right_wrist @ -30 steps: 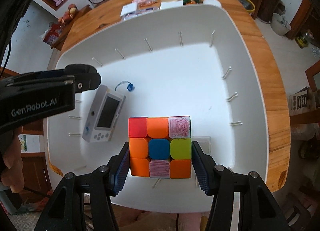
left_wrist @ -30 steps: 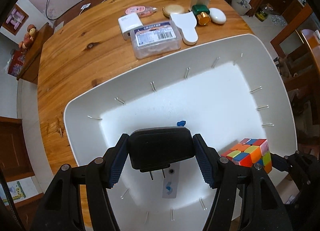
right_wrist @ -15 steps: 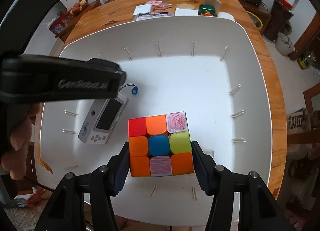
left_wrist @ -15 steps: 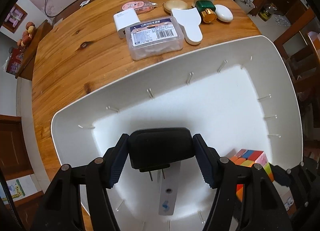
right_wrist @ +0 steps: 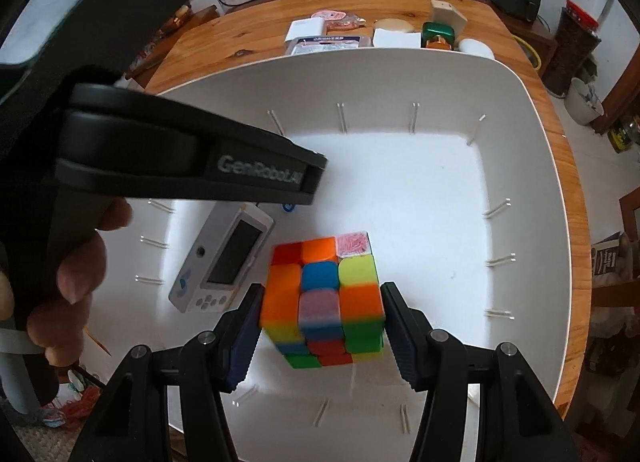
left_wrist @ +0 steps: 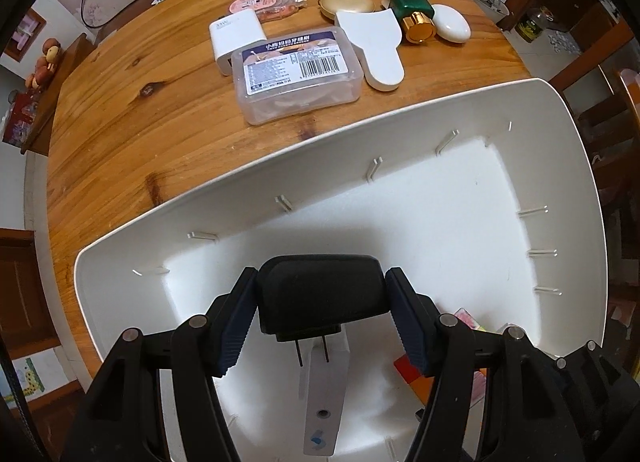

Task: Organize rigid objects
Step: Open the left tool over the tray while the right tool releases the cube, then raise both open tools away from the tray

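My left gripper (left_wrist: 320, 318) is shut on a black plug adapter (left_wrist: 320, 300) and holds it above the near left part of the white tray (left_wrist: 240, 189). Its two prongs point down over a white handheld game device (left_wrist: 324, 394) lying in the tray. My right gripper (right_wrist: 320, 334) has its jaws around a colourful puzzle cube (right_wrist: 322, 298), which looks tilted with its lower faces showing. A slight gap shows at the cube's lower sides. The game device (right_wrist: 224, 266) lies left of the cube. The left gripper's body (right_wrist: 180, 157) crosses the upper left of the right wrist view.
Beyond the tray on the wooden table (left_wrist: 120, 121) lie a clear plastic box (left_wrist: 296, 73), a white charger (left_wrist: 236, 37), a white flat piece (left_wrist: 380, 49), a green and gold bottle (left_wrist: 416, 17), a white oval soap (left_wrist: 452, 23) and a gold round tin (left_wrist: 346, 3).
The left gripper has drawn back toward the tray's near left with the adapter. The cube has tipped between the right fingers and sits lower toward the tray floor.
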`<state>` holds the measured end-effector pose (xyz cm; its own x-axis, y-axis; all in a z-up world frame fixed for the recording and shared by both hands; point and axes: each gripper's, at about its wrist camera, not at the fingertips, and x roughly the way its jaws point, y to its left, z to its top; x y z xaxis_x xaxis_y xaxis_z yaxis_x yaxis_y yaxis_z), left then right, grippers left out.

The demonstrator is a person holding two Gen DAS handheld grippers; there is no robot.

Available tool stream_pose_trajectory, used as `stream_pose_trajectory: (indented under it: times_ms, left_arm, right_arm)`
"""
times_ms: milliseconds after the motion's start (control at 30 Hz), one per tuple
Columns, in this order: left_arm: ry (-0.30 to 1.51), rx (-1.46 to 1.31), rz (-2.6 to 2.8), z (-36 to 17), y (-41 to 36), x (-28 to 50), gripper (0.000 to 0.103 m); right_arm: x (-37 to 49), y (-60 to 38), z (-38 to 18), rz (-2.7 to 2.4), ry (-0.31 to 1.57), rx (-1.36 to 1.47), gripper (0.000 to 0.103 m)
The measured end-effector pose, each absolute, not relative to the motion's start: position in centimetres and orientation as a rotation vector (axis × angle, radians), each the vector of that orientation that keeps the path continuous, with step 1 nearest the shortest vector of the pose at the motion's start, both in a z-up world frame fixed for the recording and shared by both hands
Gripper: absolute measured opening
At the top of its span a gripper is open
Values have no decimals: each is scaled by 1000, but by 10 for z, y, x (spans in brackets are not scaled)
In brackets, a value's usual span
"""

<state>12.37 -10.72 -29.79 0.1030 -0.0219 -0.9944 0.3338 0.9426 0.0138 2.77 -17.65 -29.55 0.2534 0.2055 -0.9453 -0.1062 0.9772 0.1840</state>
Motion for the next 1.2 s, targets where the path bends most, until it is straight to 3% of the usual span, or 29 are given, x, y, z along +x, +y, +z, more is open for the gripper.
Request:
stream_pose_trajectory:
  times_ms: [100,167,233,600,833,900,1200]
  left_arm:
    - [1460,247,-272,-299,-106,124,68]
    - [1473,229,-282,-300,-105,124,69]
    - [1475,220,-287,-300,-104,123,75]
    - [1419,247,-264,-281,-97,119,94]
    - [1341,251,-271,-253,-96,111,96]
    - [1325,246,-270,-247,-100,110,102]
    - [1241,220,-269,-206,-90,102,102]
  right_arm:
    - [28,-176,-295,220,1296,92,60]
    - [29,-177,-295,220,1296,98,67]
    - [29,-179,-293,214,1290,105,71]
    - [31,-181,-284,229,1253,129,71]
    - [29,-180,-274,244,1230,123,71]
    - [28,-181,-270,246,1223,121,71]
    - [20,-183,-244,241,1168,106,71]
